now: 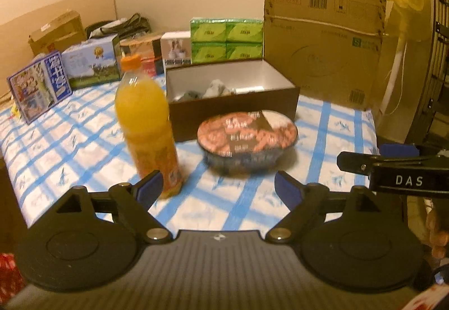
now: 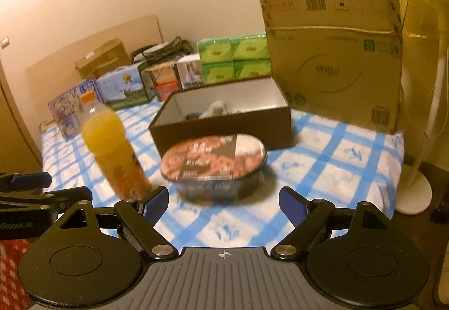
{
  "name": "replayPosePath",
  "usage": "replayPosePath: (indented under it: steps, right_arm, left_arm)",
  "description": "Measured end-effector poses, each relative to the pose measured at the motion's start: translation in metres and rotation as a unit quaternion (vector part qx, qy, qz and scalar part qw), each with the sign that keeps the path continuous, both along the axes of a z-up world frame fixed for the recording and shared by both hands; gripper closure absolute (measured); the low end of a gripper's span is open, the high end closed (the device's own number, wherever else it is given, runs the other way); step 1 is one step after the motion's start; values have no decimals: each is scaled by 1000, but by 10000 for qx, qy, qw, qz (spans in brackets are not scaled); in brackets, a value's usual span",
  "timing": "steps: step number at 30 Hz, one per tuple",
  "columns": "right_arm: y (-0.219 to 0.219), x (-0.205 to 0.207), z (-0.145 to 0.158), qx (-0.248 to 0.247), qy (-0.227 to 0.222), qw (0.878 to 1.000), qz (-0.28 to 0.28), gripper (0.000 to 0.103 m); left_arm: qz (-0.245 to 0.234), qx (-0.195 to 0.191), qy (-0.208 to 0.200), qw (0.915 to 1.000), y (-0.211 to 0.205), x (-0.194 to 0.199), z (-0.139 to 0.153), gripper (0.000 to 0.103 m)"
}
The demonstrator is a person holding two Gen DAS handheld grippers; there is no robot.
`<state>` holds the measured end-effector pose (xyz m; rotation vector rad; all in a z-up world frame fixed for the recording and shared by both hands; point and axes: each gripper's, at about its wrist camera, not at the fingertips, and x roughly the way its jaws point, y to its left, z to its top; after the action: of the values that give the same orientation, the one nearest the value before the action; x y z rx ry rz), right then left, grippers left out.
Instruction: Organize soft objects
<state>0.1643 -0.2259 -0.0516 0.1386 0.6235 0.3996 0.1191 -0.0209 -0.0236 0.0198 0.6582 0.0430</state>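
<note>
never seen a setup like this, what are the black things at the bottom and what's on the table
There is no robot here. A person holds a hand-held claw in each hand, and each claw carries a wide-angle camera looking forward along its two blue-tipped fingers. One picture comes from the left claw, the other from the right claw. Both stand open and hold nothing.

On the blue checked cloth stand an orange juice bottle, a sealed instant noodle bowl and, behind it, an open brown box with some soft grey things inside. Green tissue packs and a big cardboard box stand at the back.
</note>
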Motion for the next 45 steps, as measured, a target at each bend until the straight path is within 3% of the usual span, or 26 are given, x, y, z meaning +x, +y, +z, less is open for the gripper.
replayPosePath:
  steps: [10,23,45]
  right_arm:
    - [8,-51,-18,-109,363,9990,240,18]
    - [6,-93,-32,-111,901,9954,298,18]
    - [11,-127,-48,-217,1365,9897,360,18]
  left_arm:
    - [261,-125,568,9980,9,-54,-26,19]
    - [335,-278,975,9943,5,-101,-36,19]
    - [276,-382,1229,9913,6,-119,-49,19]
